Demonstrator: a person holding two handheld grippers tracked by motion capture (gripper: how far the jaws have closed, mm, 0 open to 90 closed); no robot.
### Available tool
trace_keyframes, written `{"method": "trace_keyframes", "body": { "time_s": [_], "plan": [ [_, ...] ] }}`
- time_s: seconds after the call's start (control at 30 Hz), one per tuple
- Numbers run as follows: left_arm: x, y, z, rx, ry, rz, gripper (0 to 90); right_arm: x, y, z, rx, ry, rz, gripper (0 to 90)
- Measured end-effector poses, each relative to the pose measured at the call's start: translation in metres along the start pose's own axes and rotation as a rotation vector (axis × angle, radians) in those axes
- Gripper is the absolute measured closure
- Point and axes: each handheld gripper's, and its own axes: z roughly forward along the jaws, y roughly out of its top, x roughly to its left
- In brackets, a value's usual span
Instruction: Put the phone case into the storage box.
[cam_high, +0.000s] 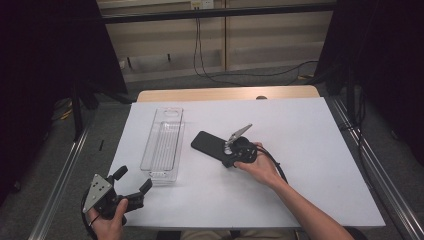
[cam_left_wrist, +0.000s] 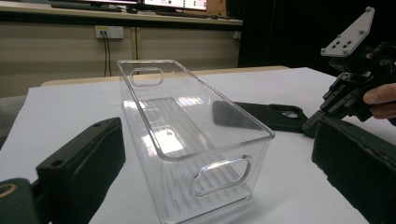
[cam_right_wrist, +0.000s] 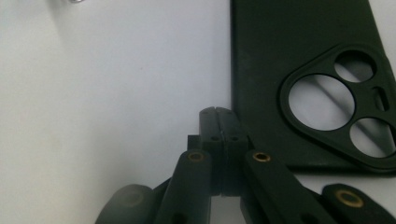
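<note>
A black phone case (cam_high: 206, 143) lies flat on the white table top (cam_high: 305, 150), camera cut-outs toward the person. My right gripper (cam_high: 229, 161) points down at the case's near end, jaws shut. In the right gripper view its tips (cam_right_wrist: 218, 113) are pressed together with nothing between them, right beside the case's (cam_right_wrist: 280, 70) long edge near a corner. My left gripper (cam_high: 133, 179) is held at the table's front left corner, open and empty. Its wide-apart pads (cam_left_wrist: 84, 163) frame a clear plastic bin (cam_left_wrist: 187, 135) a short way ahead.
The long, clear, empty bin (cam_high: 162, 142) lies left of the case, its near end close to my left gripper. A bare wooden strip (cam_high: 225, 93) runs along the table's far edge. Metal rails (cam_high: 65, 175) flank the table, and cables (cam_high: 200, 55) hang behind it.
</note>
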Motion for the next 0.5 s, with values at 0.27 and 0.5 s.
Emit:
{"method": "trace_keyframes", "body": {
  "time_s": [0.27,0.5],
  "plan": [
    [0.0,0.0,0.001,-0.001,-0.011,0.0,2.9,-0.008,-0.003,-0.003,-0.008,-0.013,0.011,90.0],
    [0.0,0.0,0.001,-0.001,-0.008,0.0,2.8,-0.015,-0.006,-0.006,-0.021,-0.028,0.03,90.0]
  ]
}}
